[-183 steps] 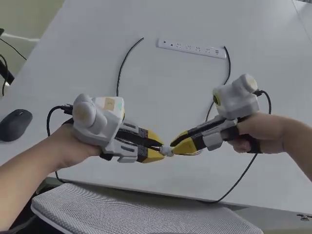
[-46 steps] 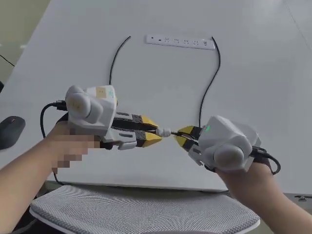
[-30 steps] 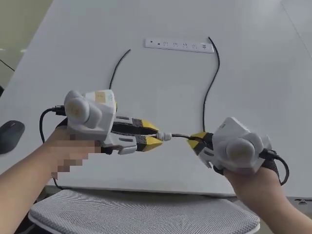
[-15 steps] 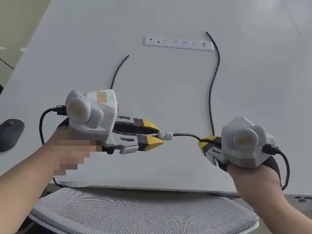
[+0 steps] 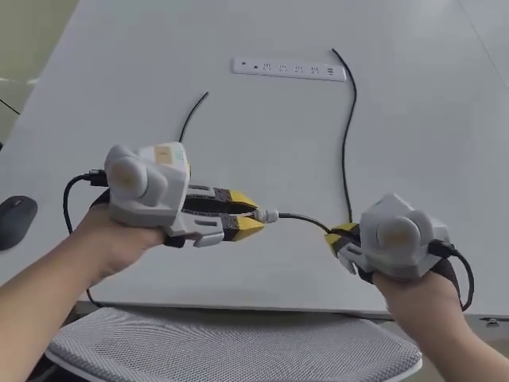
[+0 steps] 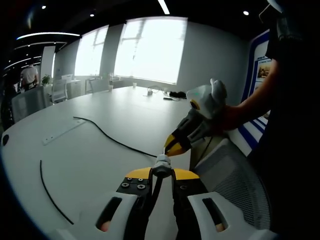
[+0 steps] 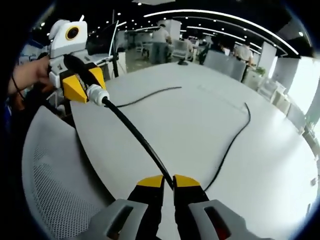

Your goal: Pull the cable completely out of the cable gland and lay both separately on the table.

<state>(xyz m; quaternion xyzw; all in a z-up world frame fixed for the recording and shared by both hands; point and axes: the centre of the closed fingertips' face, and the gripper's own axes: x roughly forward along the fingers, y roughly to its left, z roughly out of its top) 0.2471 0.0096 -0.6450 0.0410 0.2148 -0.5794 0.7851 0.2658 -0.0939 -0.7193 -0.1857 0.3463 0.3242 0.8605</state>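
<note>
My left gripper is shut on the small white cable gland, held above the table's near edge. A black cable runs out of the gland to my right gripper, which is shut on it about a hand's width away. Beyond that grip the cable trails up the table. Its other tail lies behind the left gripper. In the left gripper view the gland sits between the yellow jaws. In the right gripper view the cable stretches from my jaws to the gland.
A white power strip lies at the far side of the white table. A dark mouse rests at the left edge. A grey mesh chair stands just below the table's near edge.
My right gripper has moved right and away from the left one, drawing more cable through the gland. The cable's left tail has slid nearer on the table.
</note>
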